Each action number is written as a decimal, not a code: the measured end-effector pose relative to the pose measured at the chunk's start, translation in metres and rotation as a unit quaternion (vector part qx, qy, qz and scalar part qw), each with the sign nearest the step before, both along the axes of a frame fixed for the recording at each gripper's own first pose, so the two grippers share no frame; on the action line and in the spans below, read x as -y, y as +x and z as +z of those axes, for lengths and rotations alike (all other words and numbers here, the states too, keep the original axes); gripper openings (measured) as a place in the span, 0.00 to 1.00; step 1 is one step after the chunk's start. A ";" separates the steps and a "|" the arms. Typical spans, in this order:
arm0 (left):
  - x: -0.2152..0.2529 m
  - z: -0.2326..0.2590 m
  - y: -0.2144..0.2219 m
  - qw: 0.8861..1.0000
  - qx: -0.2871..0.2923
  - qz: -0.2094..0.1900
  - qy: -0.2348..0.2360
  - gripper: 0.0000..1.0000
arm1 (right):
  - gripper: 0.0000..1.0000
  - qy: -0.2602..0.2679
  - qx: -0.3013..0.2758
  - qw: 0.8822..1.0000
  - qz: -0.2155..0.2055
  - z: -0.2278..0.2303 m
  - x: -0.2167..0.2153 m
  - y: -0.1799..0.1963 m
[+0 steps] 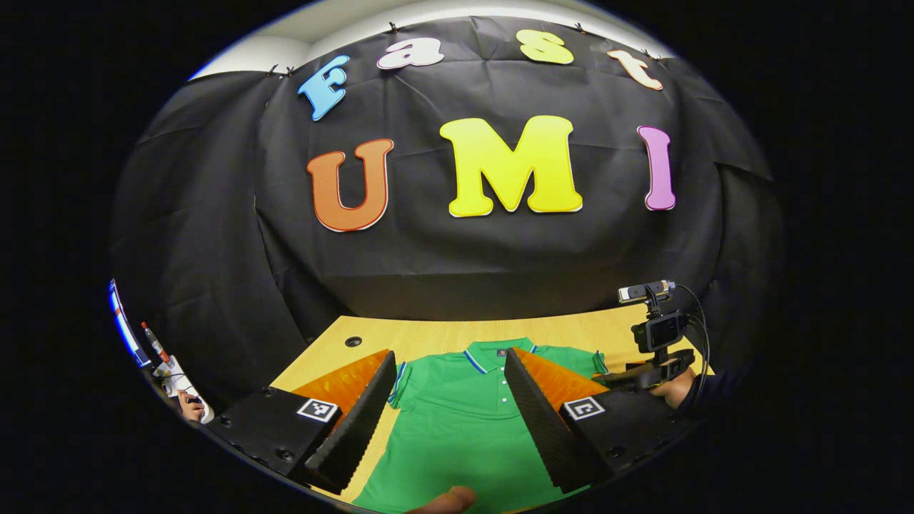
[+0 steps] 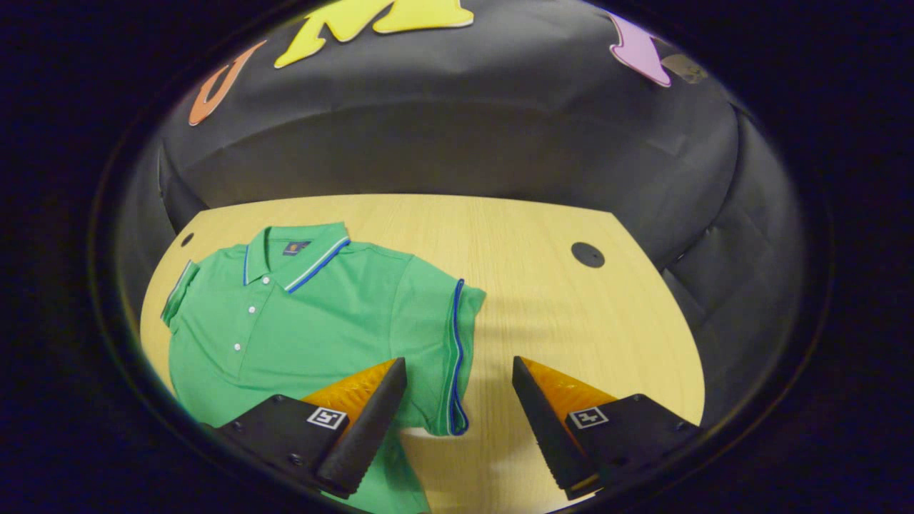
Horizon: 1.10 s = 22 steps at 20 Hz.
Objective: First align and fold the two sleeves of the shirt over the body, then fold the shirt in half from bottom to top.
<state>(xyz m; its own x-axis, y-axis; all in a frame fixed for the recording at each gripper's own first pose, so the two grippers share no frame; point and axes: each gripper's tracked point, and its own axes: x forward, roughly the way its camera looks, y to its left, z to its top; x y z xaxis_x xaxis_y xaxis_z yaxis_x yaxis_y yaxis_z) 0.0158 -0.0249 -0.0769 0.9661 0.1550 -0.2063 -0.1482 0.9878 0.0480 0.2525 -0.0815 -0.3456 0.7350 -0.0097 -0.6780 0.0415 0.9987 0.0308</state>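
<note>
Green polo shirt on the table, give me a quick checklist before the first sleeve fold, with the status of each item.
1. Shirt lies flat, collar away: ok.
2. Sleeves not yet folded; right sleeve spread out: ok.
3. Right gripper open, straddling the sleeve edge: ok.
4. Left gripper open above the shirt body: ok.
5. Left gripper lined up with its sleeve: not ok.
6. Bottom hem straight: cannot tell.

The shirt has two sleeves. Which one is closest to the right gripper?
The sleeve with the blue-edged cuff, spread toward the bare table, lies just ahead of the open right gripper. The other sleeve is across the shirt.
</note>
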 end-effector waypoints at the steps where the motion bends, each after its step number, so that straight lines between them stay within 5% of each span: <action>1: 0.002 -0.004 -0.001 1.000 -0.005 0.002 -0.002 0.99 | 0.96 0.009 -0.006 1.000 -0.002 -0.003 -0.001 0.004; 4: 0.003 -0.022 -0.006 1.000 -0.025 0.004 -0.009 0.99 | 0.94 0.013 0.001 1.000 0.001 -0.003 -0.001 0.019; 7: 0.000 -0.031 -0.011 0.999 -0.040 0.009 -0.009 0.99 | 0.54 0.011 -0.011 1.000 0.007 -0.008 -0.004 0.018; 10: -0.004 -0.028 -0.014 0.999 -0.037 0.012 -0.004 0.99 | 0.50 0.022 -0.021 1.000 0.008 -0.014 -0.011 0.014; 13: -0.007 -0.030 -0.022 0.999 -0.040 0.014 -0.001 0.98 | 0.11 0.015 -0.026 0.999 -0.016 -0.015 -0.002 0.015; 22: -0.026 -0.030 -0.044 0.998 -0.048 0.035 0.008 0.99 | 0.02 -0.004 -0.018 1.000 -0.012 -0.008 0.002 0.013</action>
<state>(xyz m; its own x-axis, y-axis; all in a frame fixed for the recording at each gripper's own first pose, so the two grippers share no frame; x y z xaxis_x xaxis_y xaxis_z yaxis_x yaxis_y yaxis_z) -0.0285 0.0009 -0.1073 0.9289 0.2252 -0.2939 -0.2104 0.9742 0.0816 0.2657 -0.0839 -0.3534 0.7097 -0.0332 -0.7037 0.0668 0.9976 0.0202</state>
